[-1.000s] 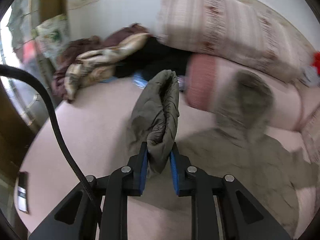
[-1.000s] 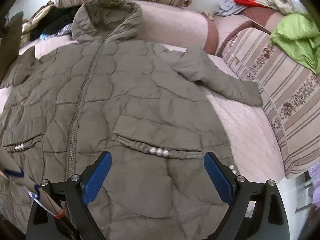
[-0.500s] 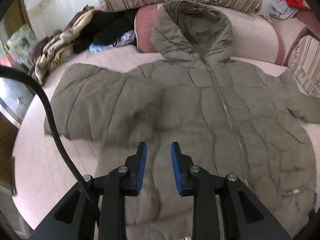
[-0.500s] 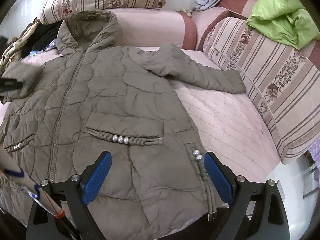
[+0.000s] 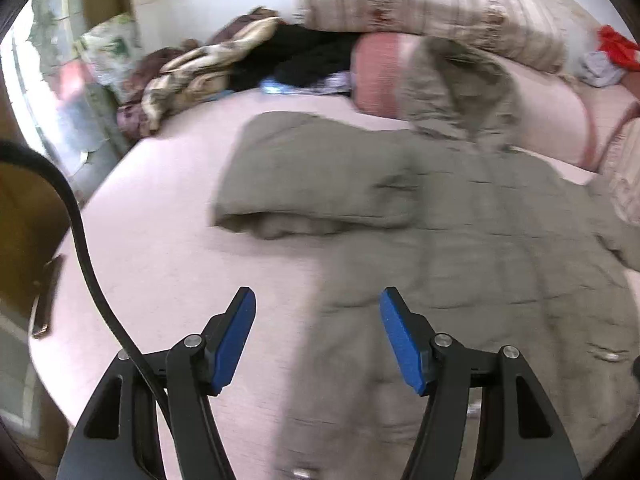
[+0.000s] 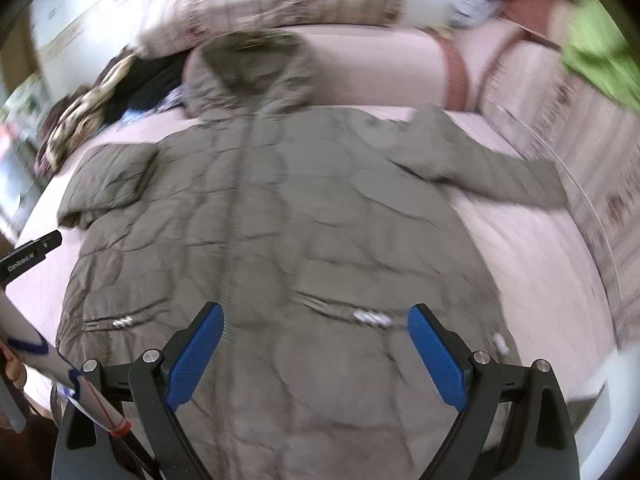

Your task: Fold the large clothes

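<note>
An olive quilted hooded coat [image 6: 304, 220] lies front up on the pink bed, hood [image 6: 252, 68] towards the pillows. Its left sleeve [image 5: 316, 184] is folded in over the shoulder; it also shows in the right wrist view [image 6: 108, 176]. The right sleeve [image 6: 492, 168] lies stretched out to the right. My left gripper [image 5: 314, 336] is open and empty above the coat's left edge. My right gripper [image 6: 316, 352] is open and empty above the coat's lower front, near the pocket snaps [image 6: 370, 316]. Both views are motion-blurred.
Striped pillows [image 5: 432, 4] and a pink bolster [image 6: 380, 68] line the bed head. A heap of blankets and dark clothes [image 5: 224, 64] lies at the far left. A green garment [image 6: 600, 56] lies on striped cushions at the right. Bare pink mattress [image 5: 160, 248] is left of the coat.
My left gripper let go of the left sleeve, which now lies folded over the coat, then opened wide and drew back to the left. The right gripper stayed open and shifted slightly.
</note>
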A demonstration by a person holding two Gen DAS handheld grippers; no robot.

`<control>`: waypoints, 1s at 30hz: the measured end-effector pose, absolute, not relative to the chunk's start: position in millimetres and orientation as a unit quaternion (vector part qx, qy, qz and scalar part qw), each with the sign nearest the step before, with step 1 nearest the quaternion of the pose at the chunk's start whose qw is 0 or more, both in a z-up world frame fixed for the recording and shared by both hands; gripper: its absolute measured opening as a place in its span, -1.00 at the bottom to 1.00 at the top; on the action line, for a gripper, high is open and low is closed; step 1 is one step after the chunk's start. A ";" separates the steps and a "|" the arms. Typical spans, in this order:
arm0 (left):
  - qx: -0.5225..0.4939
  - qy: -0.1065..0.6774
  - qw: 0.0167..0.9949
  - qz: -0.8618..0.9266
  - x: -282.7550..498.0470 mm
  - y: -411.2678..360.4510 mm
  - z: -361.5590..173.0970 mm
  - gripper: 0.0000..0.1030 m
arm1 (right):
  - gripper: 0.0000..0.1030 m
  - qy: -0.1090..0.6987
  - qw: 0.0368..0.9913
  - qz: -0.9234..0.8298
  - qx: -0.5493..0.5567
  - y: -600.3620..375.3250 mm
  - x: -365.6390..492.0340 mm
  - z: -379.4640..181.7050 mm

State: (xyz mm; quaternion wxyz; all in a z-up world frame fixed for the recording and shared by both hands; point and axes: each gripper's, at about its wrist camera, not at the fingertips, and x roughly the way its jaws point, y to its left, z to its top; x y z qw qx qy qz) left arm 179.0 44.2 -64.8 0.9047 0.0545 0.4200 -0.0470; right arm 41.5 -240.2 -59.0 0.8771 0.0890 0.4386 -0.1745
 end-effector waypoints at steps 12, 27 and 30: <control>-0.021 0.474 0.880 -0.024 214.3 117.5 -109.5 0.24 | 0.82 0.465 0.872 -0.041 0.145 -192.0 198.1 -87.2; 0.003 0.492 0.866 -0.087 217.3 77.8 -118.1 0.24 | -0.05 0.514 0.824 0.066 0.228 -134.5 367.3 -141.9; 0.007 0.489 0.868 -0.087 215.6 75.3 -115.8 0.24 | -0.70 0.515 0.820 0.090 0.234 -135.4 368.1 -128.3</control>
